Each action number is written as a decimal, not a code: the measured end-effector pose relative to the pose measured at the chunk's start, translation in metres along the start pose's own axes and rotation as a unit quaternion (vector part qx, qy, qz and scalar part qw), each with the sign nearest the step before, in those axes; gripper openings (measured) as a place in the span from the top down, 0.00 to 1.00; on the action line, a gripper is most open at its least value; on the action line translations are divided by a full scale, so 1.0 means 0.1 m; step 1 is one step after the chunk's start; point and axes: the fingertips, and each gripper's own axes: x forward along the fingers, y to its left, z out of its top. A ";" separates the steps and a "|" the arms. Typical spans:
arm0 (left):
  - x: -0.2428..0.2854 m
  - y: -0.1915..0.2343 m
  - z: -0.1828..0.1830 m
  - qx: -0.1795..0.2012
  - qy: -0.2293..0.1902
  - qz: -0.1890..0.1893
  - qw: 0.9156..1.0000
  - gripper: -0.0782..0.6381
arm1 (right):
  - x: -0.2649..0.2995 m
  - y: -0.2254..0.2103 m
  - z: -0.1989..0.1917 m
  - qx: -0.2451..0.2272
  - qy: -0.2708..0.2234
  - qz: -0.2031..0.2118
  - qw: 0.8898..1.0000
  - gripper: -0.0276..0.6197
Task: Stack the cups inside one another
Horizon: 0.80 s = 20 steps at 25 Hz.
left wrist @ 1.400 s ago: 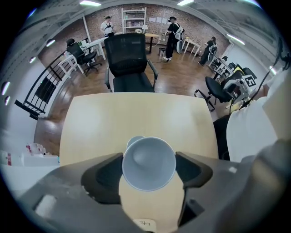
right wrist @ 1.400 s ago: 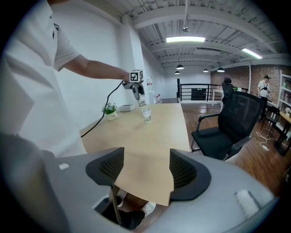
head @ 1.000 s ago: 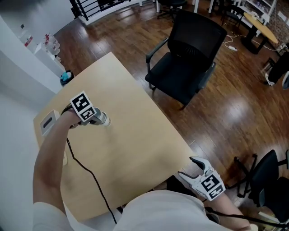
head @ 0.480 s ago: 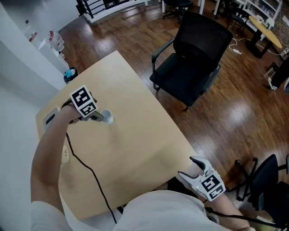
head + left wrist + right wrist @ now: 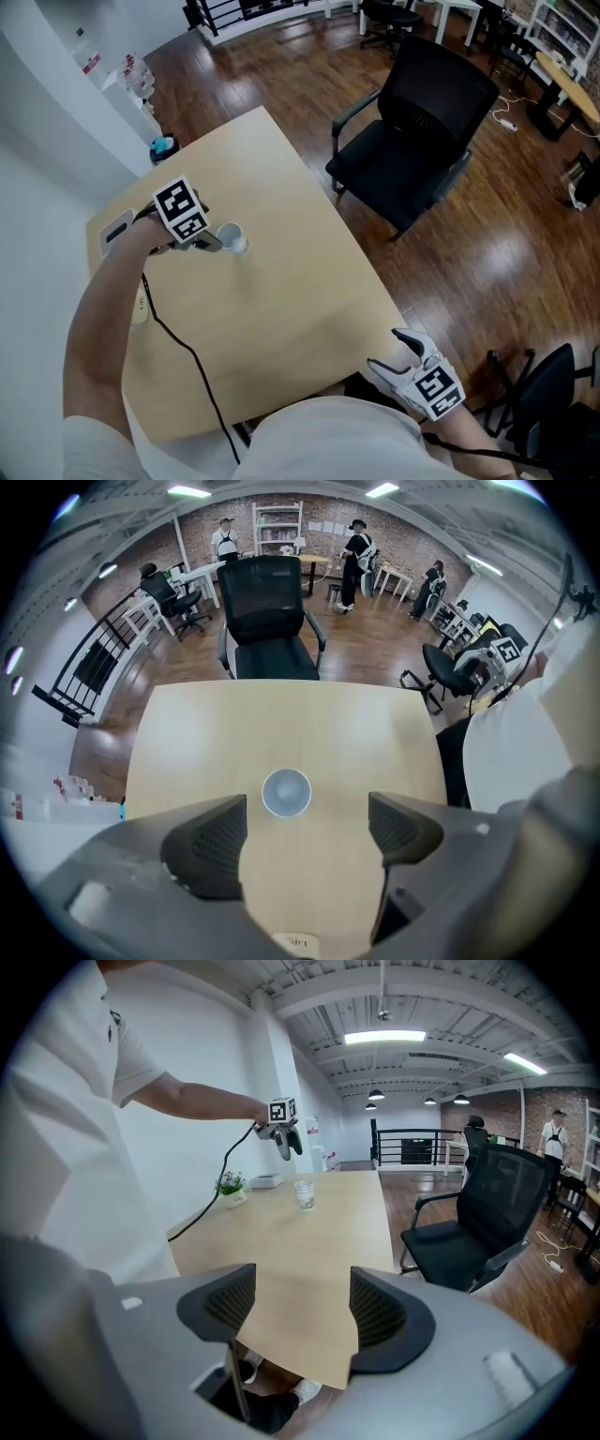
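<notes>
A small clear cup (image 5: 232, 238) stands upright on the light wooden table (image 5: 281, 309), toward its far left. My left gripper (image 5: 208, 240) hangs just above it, pointing straight down. In the left gripper view I look into the cup (image 5: 286, 792) from above, and the left gripper (image 5: 305, 832) is open with nothing between its pads. Whether the cup holds others nested inside I cannot tell. My right gripper (image 5: 398, 354) is open and empty off the table's near right corner. Its own view shows the cup (image 5: 304, 1193) and the left gripper (image 5: 286, 1138) far across the table.
A black office chair (image 5: 422, 141) stands on the wood floor off the table's right side. A white box (image 5: 117, 230) and a small potted plant (image 5: 230, 1190) sit at the table's left edge. A black cable (image 5: 187, 356) trails across the tabletop. People stand far off.
The left gripper has lifted off the cup, which was hidden under it a second ago and now stands free on the table. The right gripper has stayed put.
</notes>
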 end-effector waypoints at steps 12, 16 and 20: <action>0.13 -0.99 -0.65 -0.087 -0.012 -0.004 0.996 0.32 | 0.35 -0.21 -0.03 -0.080 0.007 0.108 0.991 0.46; 0.26 -1.62 -0.93 -0.104 -0.013 -0.023 0.994 0.31 | 0.50 -0.21 0.16 -0.099 0.001 0.130 0.987 0.46; 0.21 -2.17 -1.14 -0.112 -0.063 -0.020 0.991 0.30 | 0.58 0.03 0.35 -0.123 -0.009 0.136 0.983 0.46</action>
